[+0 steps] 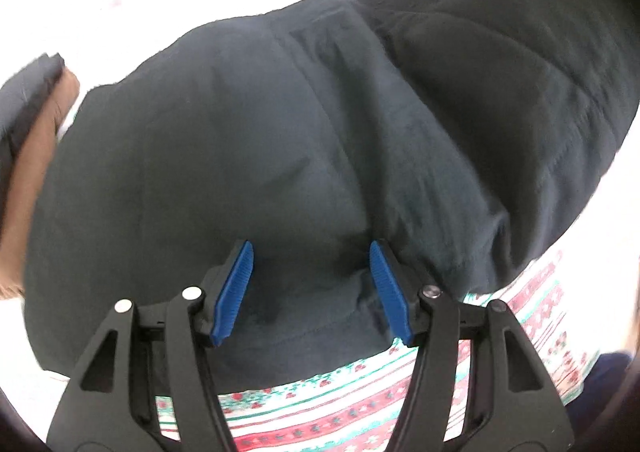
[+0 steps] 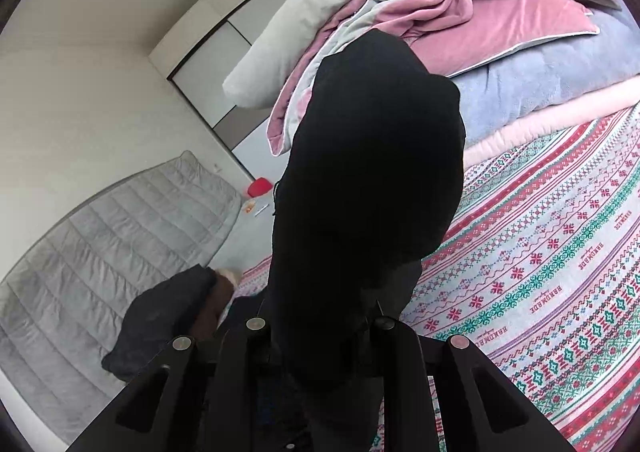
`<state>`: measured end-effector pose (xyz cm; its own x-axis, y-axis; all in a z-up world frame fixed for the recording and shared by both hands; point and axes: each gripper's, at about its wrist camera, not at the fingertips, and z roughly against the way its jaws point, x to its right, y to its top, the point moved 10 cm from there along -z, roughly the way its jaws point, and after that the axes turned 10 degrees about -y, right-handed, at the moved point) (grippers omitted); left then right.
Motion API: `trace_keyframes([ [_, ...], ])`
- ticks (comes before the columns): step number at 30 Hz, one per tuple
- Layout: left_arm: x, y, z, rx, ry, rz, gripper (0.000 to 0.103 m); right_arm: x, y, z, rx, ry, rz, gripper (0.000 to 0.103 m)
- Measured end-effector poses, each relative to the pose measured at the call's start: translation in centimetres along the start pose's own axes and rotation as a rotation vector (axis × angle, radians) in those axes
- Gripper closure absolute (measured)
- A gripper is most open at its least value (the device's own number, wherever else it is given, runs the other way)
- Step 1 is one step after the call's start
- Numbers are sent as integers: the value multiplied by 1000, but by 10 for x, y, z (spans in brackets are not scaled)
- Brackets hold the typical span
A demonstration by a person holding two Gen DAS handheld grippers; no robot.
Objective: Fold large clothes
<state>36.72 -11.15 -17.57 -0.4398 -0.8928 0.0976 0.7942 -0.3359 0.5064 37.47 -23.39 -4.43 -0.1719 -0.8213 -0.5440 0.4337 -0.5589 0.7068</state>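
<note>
A large dark garment [image 1: 280, 139] lies spread on the patterned bedsheet [image 1: 340, 408] in the left wrist view. My left gripper [image 1: 312, 288] is open, its blue pads [image 1: 234, 292] standing apart over the garment's near hem. In the right wrist view a black fold of the garment [image 2: 372, 171] hangs up from between my right gripper's fingers and hides the pads. My right gripper [image 2: 320, 336] is shut on that fold and holds it raised above the sheet [image 2: 560, 252].
Pink and grey bedding [image 2: 460, 3] and pillows are piled at the bed's far end. A folded dark and brown stack [image 2: 172, 312] lies at the bed's left edge, also in the left wrist view [image 1: 32, 111]. A grey quilted mat [image 2: 100, 244] lies on the floor.
</note>
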Motion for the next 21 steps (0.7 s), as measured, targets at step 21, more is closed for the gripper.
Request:
trace_keyframes([
  [21,-183,-53,125,160,-196,400,41,-36,11,2,69,-175,193,84],
])
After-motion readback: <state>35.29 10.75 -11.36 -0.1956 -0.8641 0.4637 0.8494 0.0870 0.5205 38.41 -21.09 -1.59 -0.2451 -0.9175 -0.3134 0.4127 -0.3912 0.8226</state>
